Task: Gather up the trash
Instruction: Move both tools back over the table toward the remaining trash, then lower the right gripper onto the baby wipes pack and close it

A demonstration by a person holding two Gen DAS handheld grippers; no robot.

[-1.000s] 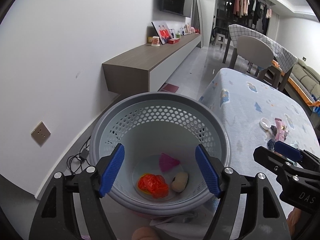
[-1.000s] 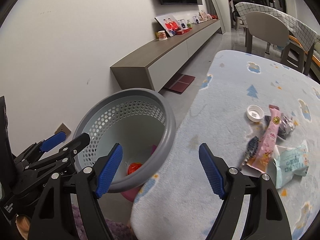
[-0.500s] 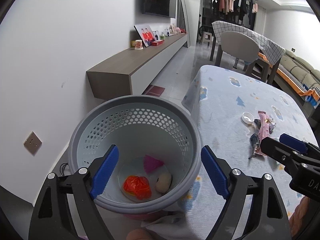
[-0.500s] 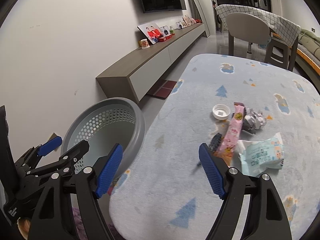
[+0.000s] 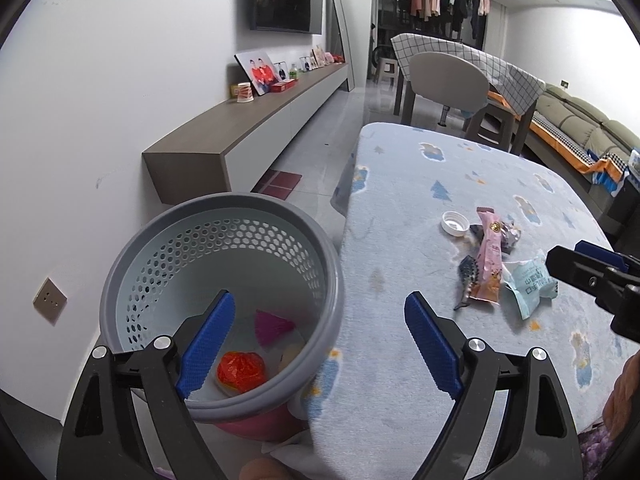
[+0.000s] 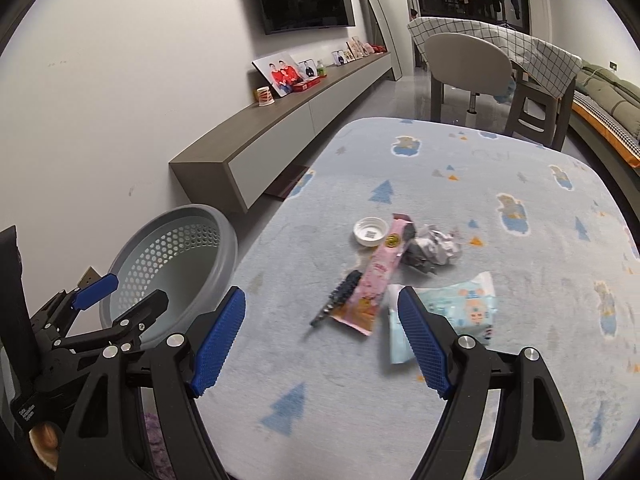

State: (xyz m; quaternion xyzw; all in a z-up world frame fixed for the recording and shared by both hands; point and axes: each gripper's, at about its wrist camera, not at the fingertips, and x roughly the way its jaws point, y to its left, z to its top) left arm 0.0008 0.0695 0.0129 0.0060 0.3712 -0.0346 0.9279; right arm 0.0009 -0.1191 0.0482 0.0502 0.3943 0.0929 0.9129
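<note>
both views have swung rightward off the bin (image 5: 216, 312) and onto the desk (image 6: 460, 184), so the trash pile now sits ahead of the right claw instead of at the frame edge.

taking the bin as landmark: inside it lie a red crumpled wrapper (image 5: 241, 371), a magenta scrap (image 5: 272, 326) and a pale lump that its rim mostly hides. the left claw (image 5: 316, 350) hangs above the bin's near rim, jaws wide and empty, one pad over the bin, the other over the desk edge. right of the bin, touching or nearly touching it, the desk carries the remaining trash well apart from the bin: a white cap (image 6: 371, 231), a pink wrapper (image 6: 374, 280) with a dark comb-like piece (image 6: 338, 299) just beside it, a crumpled foil (image 6: 430, 247) behind, and a pale blue packet (image 6: 456, 308) farthest from the bin. the right claw (image 6: 322, 342) hovers short of the pile, jaws wide, holding nothing.

risks, as i judge them: the pieces overlap, so a closing claw could pinch two at once or nudge the cap away; thin wrappers lying flat on soft cloth may slip from the pads or drag the cloth; a loose grip could drop a piece between desk and bin.
</note>
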